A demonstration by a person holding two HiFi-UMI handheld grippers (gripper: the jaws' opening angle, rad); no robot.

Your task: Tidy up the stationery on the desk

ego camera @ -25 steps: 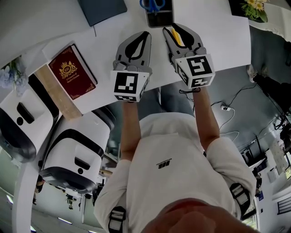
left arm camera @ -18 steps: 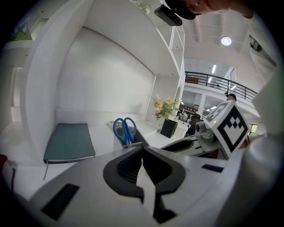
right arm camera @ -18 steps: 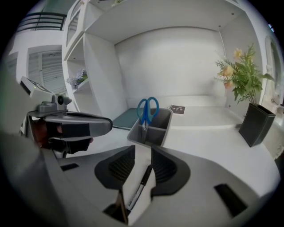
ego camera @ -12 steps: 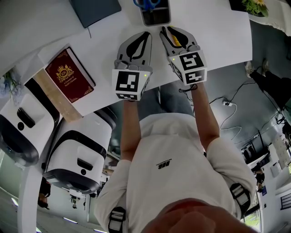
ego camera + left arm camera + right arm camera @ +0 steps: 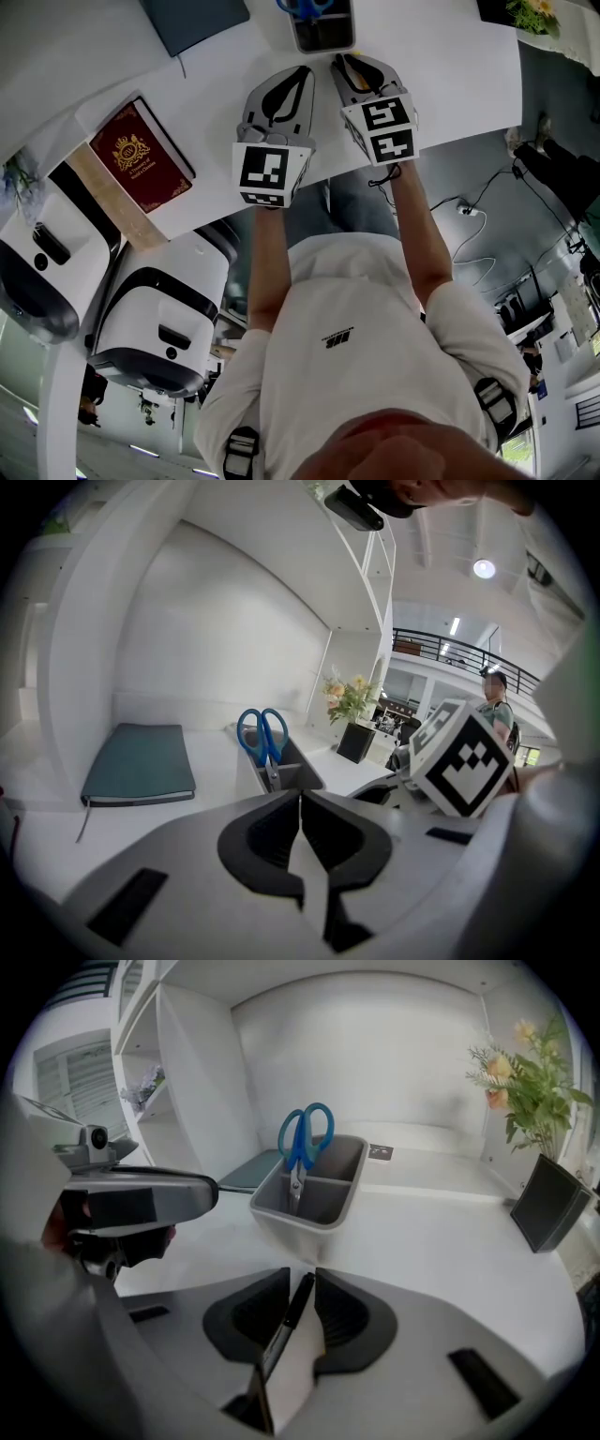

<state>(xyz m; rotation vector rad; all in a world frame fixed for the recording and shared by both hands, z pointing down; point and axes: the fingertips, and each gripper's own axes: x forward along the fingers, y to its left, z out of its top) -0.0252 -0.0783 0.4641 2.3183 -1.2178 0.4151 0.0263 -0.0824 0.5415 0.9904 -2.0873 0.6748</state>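
Observation:
A grey desk organiser (image 5: 323, 30) (image 5: 317, 1199) (image 5: 286, 772) holds blue-handled scissors (image 5: 305, 1140) (image 5: 262, 735) (image 5: 302, 7) upright. My right gripper (image 5: 349, 62) (image 5: 302, 1277) hovers just short of the organiser, shut on a slim black pen-like item (image 5: 286, 1321) that slants between the jaws; its lower end is hidden. My left gripper (image 5: 302, 71) (image 5: 301, 795) hangs beside it on the left, its jaws pressed together with nothing between them. Both are over the white desk (image 5: 441, 75).
A teal notebook (image 5: 192, 19) (image 5: 139, 761) lies left of the organiser. A dark red book (image 5: 141, 155) rests near the desk's left end. A plant in a black pot (image 5: 548, 1199) (image 5: 354, 735) stands to the right. White shelf walls (image 5: 202, 1082) rise behind.
My right gripper has drifted forward and slightly left toward the organiser, still carrying the pen-like item. My left gripper has hardly moved.

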